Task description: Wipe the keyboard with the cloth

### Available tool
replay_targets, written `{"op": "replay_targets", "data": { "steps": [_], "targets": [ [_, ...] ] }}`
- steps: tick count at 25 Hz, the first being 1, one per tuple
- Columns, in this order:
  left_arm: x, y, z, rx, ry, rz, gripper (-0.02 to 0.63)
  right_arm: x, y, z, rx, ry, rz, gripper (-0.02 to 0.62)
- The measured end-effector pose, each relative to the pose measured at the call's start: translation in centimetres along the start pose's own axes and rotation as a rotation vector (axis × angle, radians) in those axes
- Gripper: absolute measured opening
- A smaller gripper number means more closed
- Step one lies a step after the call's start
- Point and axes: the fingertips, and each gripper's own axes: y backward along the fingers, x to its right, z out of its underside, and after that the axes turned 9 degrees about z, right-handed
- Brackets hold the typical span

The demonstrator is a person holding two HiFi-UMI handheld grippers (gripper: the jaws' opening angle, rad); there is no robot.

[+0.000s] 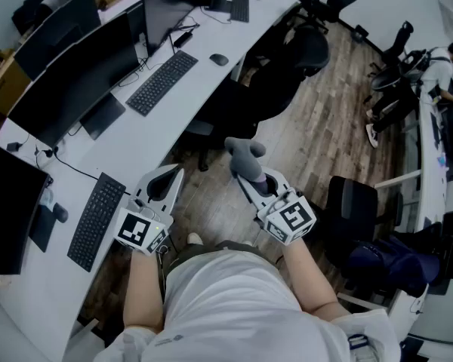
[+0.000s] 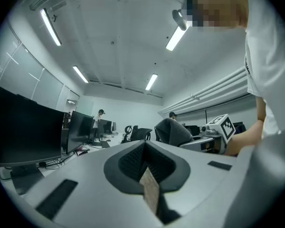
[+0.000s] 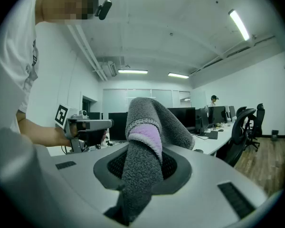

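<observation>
At lower centre, the left gripper (image 1: pixel 164 185) holds its jaws pressed together on nothing. Beside it, the right gripper (image 1: pixel 251 178) pinches the grey cloth (image 1: pixel 244 155) above open wood floor (image 1: pixel 309 142). The keyboard (image 1: pixel 97 219) lies lower left, just inside the white desk's (image 1: pixel 136 138) curved edge.

Grey cloth (image 3: pixel 147 160) between closed jaws

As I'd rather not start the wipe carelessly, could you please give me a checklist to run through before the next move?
1. Cloth held by right gripper: ok, jaws shut on it.
2. Cloth end protrudes for wiping: ok.
3. Left gripper empty: ok, jaws together.
4. Nearest keyboard uncovered: ok.
5. Cloth above keyboard: not ok, it hangs over the floor beside the desk.
</observation>
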Motion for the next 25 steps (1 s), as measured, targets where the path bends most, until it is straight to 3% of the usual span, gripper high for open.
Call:
{"op": "replay_targets", "data": {
  "steps": [5,13,21,25],
  "targets": [
    [-2.4,1.4,1.0,-0.022,-0.002,0.008,0.002,-1.3,-2.8,0.1,-0.013,-0.01,0.008,0.084],
    [-6.9,3.5,2.0,0.012,0.094,-0.012,0.0,-2.4,-6.5,0.4,-0.037,-0.052,0.018,0.094],
    [-11.9,3.5,3.6,-0.041,0.075,-0.071,0.0,-0.3,-11.9,1.0,-0.071,-0.021,0.006,0.094],
    [-15.0,2.5,4.5,-0.034,0.102,-0.117,0.001,2.1,-15.5,1.7,-0.074,-0.032,-0.022,0.092]
  ]
}}
